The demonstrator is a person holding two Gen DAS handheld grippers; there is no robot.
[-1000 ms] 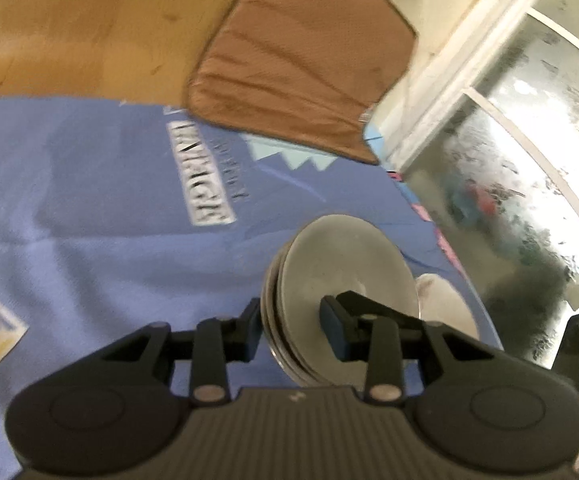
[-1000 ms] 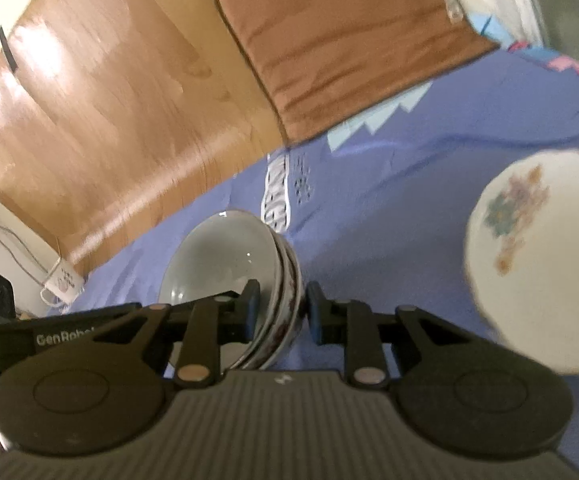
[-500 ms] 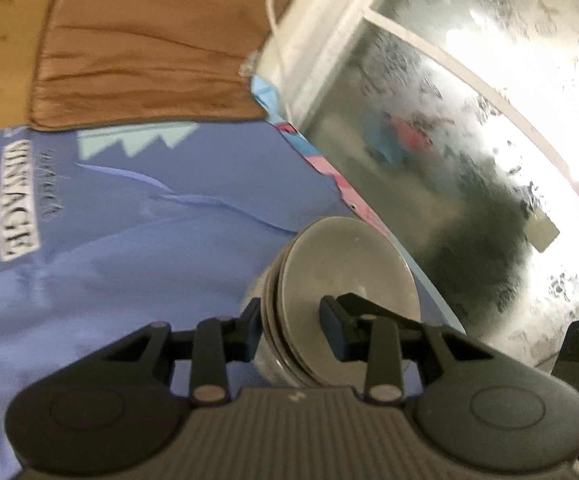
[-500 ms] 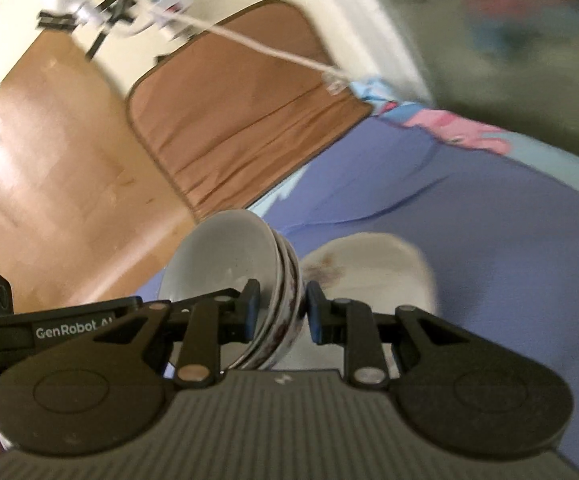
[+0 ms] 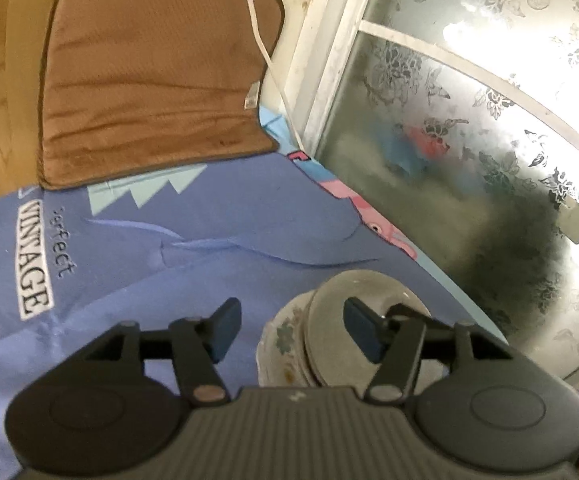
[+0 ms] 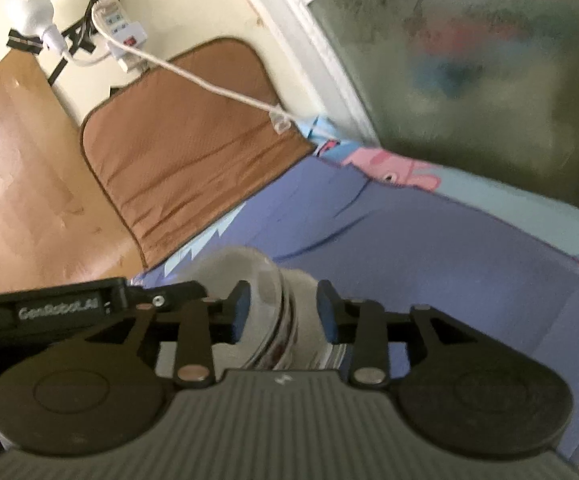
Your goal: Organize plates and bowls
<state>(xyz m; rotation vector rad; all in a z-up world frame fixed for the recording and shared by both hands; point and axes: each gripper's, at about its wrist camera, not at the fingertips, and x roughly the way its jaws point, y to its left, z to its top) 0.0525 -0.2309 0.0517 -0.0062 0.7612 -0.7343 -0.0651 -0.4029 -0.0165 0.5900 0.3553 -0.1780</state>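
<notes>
Left wrist view: the left tool points down at a slant over the blue sheet. Its jaws have just been opening and now stand wide, pads off the plates. The plate stack sits on the sheet near the frosted glass door, on the side away from the brown mat. Grey plates lie on top, tilted; a white plate with a flower print shows beneath on the mat side. One blue pad hangs over the grey top plate, the other over bare sheet, so the stack's rim is between the jaws but not pressed. A white cable runs down past the mat's corner toward the door frame.

Right wrist view: the right tool points shallowly downward toward the mat. Its jaws have just been opening; the rim of the bowls stands between the pads with a gap on each side. The bowls are nested, pale, blurred, with a dark pattern on their outer walls, on the sheet just short of the mat. The cable leads from a wall socket strip across the mat.
</notes>
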